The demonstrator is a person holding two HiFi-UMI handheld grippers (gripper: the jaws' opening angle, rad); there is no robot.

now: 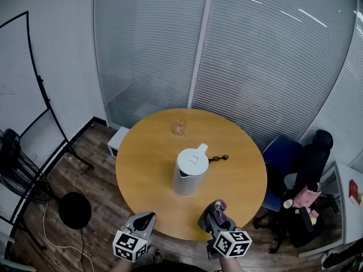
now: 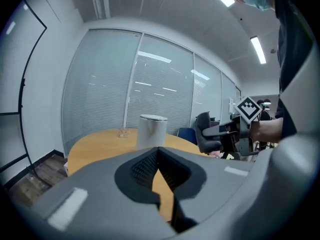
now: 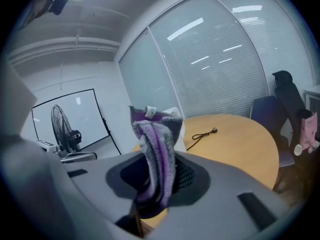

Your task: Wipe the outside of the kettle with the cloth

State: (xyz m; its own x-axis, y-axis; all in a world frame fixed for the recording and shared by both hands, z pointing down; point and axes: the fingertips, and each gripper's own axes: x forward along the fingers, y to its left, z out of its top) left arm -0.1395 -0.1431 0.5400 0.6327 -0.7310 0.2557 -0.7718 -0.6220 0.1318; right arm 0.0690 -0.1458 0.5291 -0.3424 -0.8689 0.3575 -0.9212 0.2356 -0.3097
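The white kettle (image 1: 190, 171) stands at the centre of the desk (image 1: 142, 163). At five o'clock, the right gripper (image 1: 215, 213) pinches the purple cloth (image 3: 156, 156) in its jaws. At seven o'clock, the left gripper (image 1: 145, 220) has its jaws together, empty.

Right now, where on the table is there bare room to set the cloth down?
Bare: the left half of the table, kettle to rim, and the right side past the cord. Crowded: the centre; a small clear object sits near the far edge.
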